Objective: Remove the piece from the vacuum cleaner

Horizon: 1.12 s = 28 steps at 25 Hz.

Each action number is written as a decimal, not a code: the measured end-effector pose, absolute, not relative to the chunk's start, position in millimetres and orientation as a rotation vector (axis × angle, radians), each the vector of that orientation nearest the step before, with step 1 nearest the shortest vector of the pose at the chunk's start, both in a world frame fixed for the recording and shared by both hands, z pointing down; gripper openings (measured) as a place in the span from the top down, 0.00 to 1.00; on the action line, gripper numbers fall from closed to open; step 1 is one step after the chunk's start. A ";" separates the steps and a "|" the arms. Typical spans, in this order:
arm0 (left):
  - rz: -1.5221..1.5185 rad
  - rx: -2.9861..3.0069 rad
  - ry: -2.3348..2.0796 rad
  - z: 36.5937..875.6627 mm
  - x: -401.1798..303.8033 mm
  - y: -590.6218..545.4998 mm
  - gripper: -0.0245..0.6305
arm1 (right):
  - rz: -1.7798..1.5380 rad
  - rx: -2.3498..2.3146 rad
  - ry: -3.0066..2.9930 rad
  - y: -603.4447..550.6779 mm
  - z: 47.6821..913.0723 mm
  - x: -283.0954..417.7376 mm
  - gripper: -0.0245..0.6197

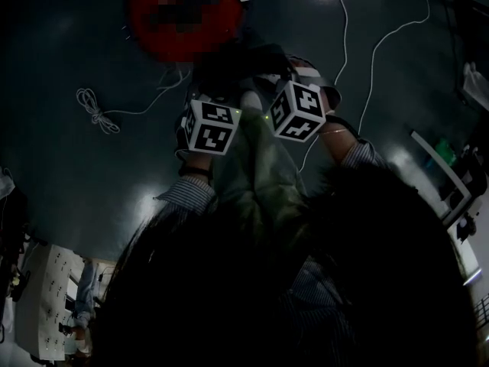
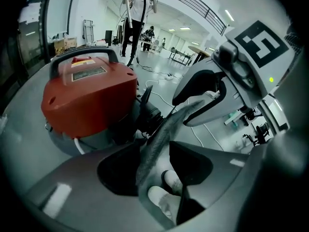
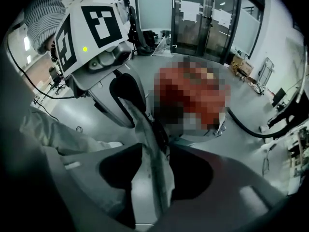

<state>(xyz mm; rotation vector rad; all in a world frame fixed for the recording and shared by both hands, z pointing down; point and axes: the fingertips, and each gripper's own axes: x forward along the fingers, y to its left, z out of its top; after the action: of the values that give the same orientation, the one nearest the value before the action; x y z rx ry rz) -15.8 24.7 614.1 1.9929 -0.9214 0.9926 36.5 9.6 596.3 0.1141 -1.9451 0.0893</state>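
Observation:
The red vacuum cleaner [image 1: 183, 14] stands on the dark floor ahead of me; the left gripper view shows its red top and black handle [image 2: 89, 98]. A strip of grey-green fabric [image 1: 260, 167] hangs between my two grippers, which are close together above my legs. In the left gripper view the fabric [image 2: 161, 134] runs through my left gripper [image 2: 155, 146] and up to my right gripper [image 2: 193, 103]. In the right gripper view it [image 3: 149, 134] lies between the jaws of my right gripper [image 3: 154, 149] and reaches the left gripper [image 3: 123, 100]. Both pairs of jaws stand apart, not pressing on it.
White cables [image 1: 95, 109] lie coiled on the floor left of the vacuum cleaner, and another cable [image 1: 344, 21] runs to its right. A black hose [image 3: 251, 127] curves beside the cleaner. A person [image 2: 135, 18] stands far off. My shoes [image 2: 166, 192] show below.

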 end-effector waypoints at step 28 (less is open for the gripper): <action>0.977 1.954 -0.887 621.4 -16.7 29.9 0.88 | 0.234 0.234 -1.826 17.4 609.2 50.2 0.94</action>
<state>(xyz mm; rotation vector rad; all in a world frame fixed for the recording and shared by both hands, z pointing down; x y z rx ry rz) -16.7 29.9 621.4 1.9543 -0.8868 0.9773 50.2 17.4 609.2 0.2340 -1.8255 0.2342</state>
